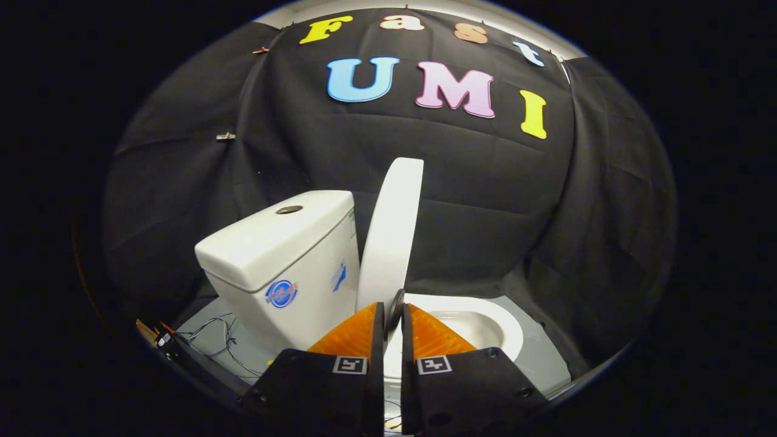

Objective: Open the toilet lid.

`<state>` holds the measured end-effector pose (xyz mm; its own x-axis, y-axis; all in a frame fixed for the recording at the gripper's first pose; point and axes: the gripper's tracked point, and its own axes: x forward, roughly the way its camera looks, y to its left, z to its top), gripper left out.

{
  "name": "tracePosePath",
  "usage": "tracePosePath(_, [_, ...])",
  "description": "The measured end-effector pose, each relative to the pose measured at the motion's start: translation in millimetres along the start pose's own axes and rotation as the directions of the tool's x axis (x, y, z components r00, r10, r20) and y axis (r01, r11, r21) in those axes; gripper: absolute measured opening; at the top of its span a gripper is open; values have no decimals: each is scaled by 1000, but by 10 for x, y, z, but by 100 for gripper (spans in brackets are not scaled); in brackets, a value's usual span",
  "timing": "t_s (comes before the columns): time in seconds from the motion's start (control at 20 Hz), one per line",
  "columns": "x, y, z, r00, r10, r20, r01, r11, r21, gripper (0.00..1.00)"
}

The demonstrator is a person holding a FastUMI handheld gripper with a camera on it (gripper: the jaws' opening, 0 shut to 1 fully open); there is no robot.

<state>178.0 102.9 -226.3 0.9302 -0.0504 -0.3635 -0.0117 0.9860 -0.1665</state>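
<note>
- Gripper view: a white plastic toilet lid [390,233] stands raised almost upright, seen edge-on, rising from between the fingertips toward 12 o'clock against the black cloth wall [498,200].
- The gripper [393,315] sits at 6 o'clock, its two fingers drawn close together with only a narrow slot between them; a thin dark rim at the foot of the lid lies in that slot. Whether both fingers actually press on it cannot be told.
- At 9 to 10 o'clock of the lid, just beside it, stands a white ceramic cistern [282,261] with a round metal flush button [289,209] on its flat top and a round blue sticker [281,293] on its near face.
- At 4 o'clock of the fingertips, just beyond them, lies the white oval toilet bowl [485,321], open to view, its rim uncovered.
- The toilet rests on a pale grey floor [540,358].
- At 8 o'clock of the gripper, thin dark wires [218,340] trail loosely across the floor near the base of the cistern.
</note>
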Motion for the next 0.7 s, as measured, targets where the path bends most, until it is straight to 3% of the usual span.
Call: tracePosePath(0.7, [57, 598, -44, 993, 115, 1, -115, 993, -4, 16])
